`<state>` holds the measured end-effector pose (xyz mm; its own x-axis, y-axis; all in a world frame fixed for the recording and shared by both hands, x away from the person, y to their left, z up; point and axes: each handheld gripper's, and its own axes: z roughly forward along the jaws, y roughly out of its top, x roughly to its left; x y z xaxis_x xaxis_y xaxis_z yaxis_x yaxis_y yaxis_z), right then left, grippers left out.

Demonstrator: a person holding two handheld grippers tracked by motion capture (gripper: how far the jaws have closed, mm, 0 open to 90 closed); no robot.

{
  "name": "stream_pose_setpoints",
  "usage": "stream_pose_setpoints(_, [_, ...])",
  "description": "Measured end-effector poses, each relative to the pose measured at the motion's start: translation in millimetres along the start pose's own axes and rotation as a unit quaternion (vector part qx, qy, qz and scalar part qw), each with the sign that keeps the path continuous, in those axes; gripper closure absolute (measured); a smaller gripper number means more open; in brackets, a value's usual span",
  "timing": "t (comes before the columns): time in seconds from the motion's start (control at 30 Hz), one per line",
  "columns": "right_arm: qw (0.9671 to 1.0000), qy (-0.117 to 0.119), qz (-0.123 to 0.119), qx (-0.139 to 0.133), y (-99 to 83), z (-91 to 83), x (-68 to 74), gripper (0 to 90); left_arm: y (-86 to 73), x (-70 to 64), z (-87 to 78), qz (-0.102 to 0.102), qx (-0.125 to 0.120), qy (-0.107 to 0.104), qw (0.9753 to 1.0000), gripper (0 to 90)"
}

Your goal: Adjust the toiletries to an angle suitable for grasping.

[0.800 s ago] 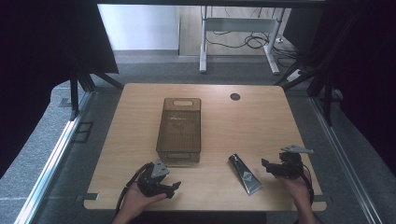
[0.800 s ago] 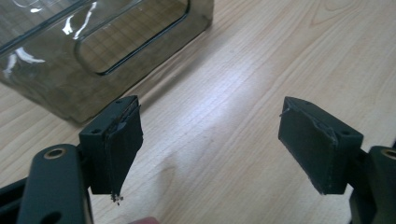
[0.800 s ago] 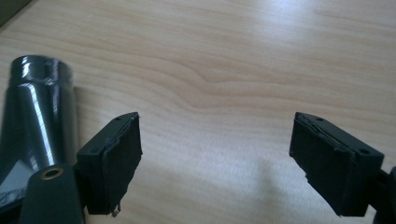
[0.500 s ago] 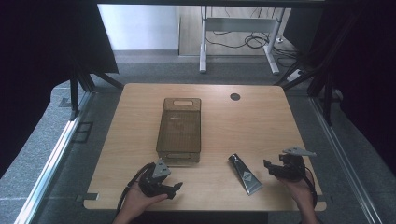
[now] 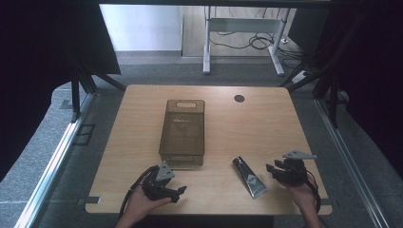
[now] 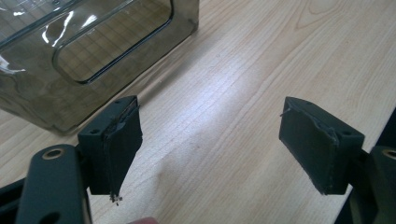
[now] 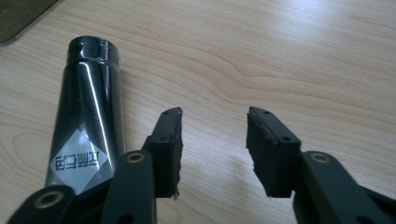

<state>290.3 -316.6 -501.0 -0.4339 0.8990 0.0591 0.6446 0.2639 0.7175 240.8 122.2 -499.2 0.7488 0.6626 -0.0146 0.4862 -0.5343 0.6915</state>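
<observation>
Both grippers' fingers spread and empty, left gripper (image 5: 167,189) near brown bin (image 5: 183,133), right gripper (image 5: 278,172) beside black tube (image 5: 249,176)

Colours and patterns on the table

Pale wood-grain table (image 5: 266,128); smoky brown translucent bin (image 5: 183,130), fine grid base; glossy black tube (image 5: 249,176), white diamond label; black grippers (image 5: 165,186), (image 5: 280,172).

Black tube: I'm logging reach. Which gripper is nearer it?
Right. The right gripper is open just beside the black tube; the left gripper sits farther off, by the bin.
</observation>
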Motion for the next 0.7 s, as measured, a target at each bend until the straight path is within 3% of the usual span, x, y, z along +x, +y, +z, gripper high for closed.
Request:
stream_pose_setpoints(0.27, [0.9999, 0.001, -0.010, 0.010, -3.1, -4.3, -2.9, 71.2, -1.3, 4.7, -0.9, -0.006, 0.000, 0.005, 1.0000, 21.5])
stream_pose_setpoints(0.4, [0.9994, 0.022, -0.014, 0.021, -2.7, -3.5, 2.8, 79.9, -3.1, 7.2, 3.3, -0.007, 0.007, 0.003, 0.9999, 21.6])
stream_pose_setpoints(0.5, [0.9981, 0.037, -0.037, 0.032, 1.1, -0.3, 18.0, 85.0, -3.9, 9.2, 4.3, -0.007, 0.009, 0.002, 0.9999, 21.6])
stream_pose_setpoints(0.53, [0.9964, 0.048, -0.061, 0.035, 4.4, 1.6, 32.3, 87.2, -4.0, 9.9, 3.7, -0.008, 0.008, 0.002, 0.9999, 21.6])
stream_pose_setpoints(0.57, [0.9964, 0.048, -0.061, 0.035, 4.4, 1.6, 32.3, 87.2, -4.0, 10.2, 3.0, -0.009, 0.007, 0.003, 0.9999, 21.6])
stream_pose_setpoints(0.6, [0.9938, 0.062, -0.084, 0.038, 7.2, 2.8, 46.7, 87.7, -3.8, 10.6, 1.9, -0.010, 0.006, 0.004, 0.9999, 21.7])
stream_pose_setpoints(0.67, [0.9925, 0.070, -0.092, 0.040, 8.3, 3.2, 54.0, 87.7, -3.3, 10.5, -0.5, -0.010, 0.003, 0.004, 0.9999, 21.7])
stream_pose_setpoints(0.7, [0.9892, 0.087, -0.109, 0.046, 9.9, 4.3, 68.2, 87.7, -2.9, 10.3, -1.6, -0.009, 0.001, 0.005, 0.9999, 21.7])
